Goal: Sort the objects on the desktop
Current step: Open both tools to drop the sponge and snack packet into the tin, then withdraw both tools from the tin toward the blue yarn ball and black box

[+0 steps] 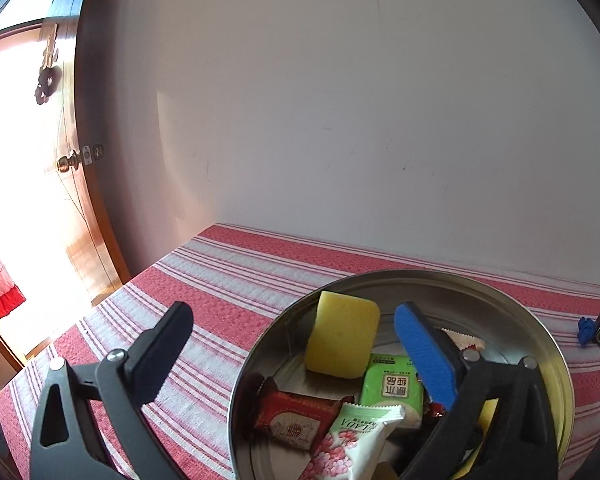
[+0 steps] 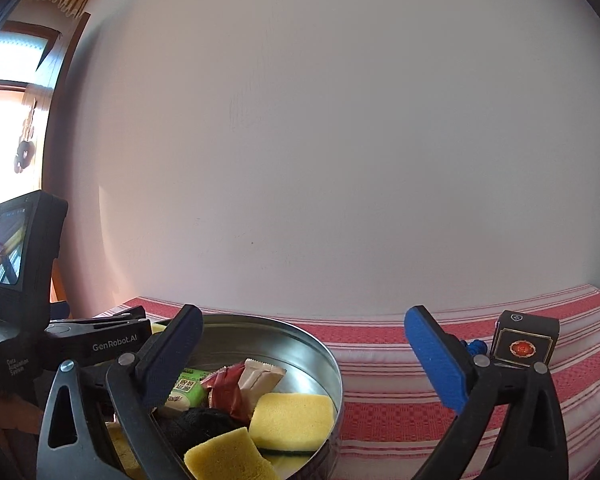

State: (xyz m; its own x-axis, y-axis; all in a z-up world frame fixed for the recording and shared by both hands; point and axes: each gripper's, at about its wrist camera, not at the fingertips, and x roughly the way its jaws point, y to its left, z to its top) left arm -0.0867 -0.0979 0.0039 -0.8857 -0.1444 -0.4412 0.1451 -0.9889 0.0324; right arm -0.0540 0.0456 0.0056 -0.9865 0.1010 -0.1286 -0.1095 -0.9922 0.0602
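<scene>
left wrist view: the left hand-held gripper is wide open and holds nothing. its blue finger hangs over the round shiny metal tin at the lower right. in the tin lie a yellow sponge, a green packet and a red snack packet.

right wrist view: the right hand-held gripper is wide open too, with nothing between its fingers. the tin sits at the lower left on the red and white striped bench cloth. a small black box stands at the right.

A home: wooden door, striped tablecloth, plain wall.
</scene>
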